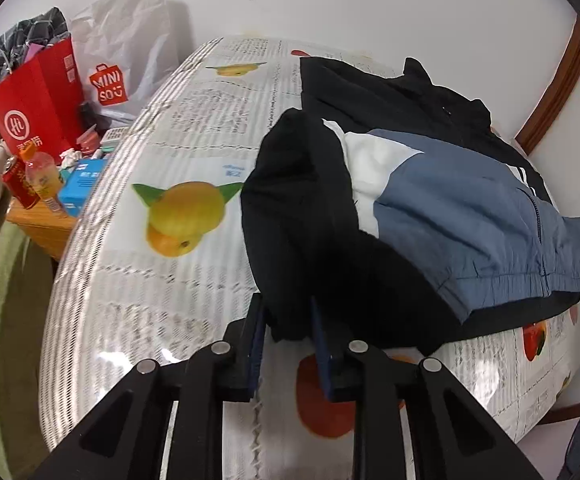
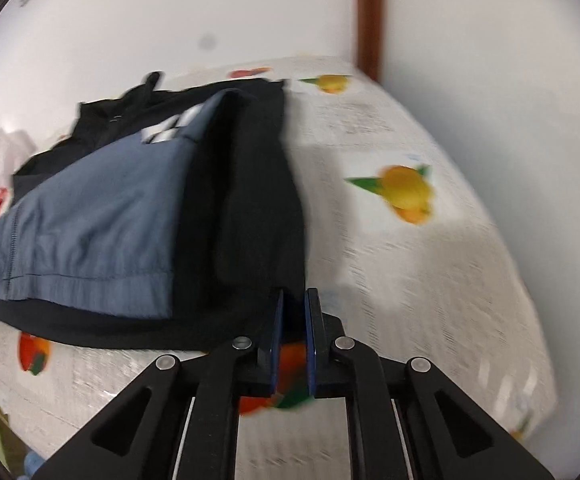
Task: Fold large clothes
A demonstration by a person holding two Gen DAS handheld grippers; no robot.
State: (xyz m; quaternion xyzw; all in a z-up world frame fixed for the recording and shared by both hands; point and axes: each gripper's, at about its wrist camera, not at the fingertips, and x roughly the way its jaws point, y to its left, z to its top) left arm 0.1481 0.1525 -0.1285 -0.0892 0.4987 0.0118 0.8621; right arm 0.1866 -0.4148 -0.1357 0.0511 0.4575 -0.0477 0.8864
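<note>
Jacket on bed; bags, bottles crowd bedside table.

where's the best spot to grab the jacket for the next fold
Grip the jacket at its elastic bottom hem, coming in from the near edge of the bed. That hem lies flat, faces the grippers and gives a firm doubled edge.

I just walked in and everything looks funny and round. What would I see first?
First, the big jacket, black with a blue and white front, lying on a bed sheet printed with lemons and oranges. Each gripper has a black edge of it between its jaws: the left gripper on one side, the right gripper on the other. Off to the left sit a bright red bag and drink bottles.
</note>
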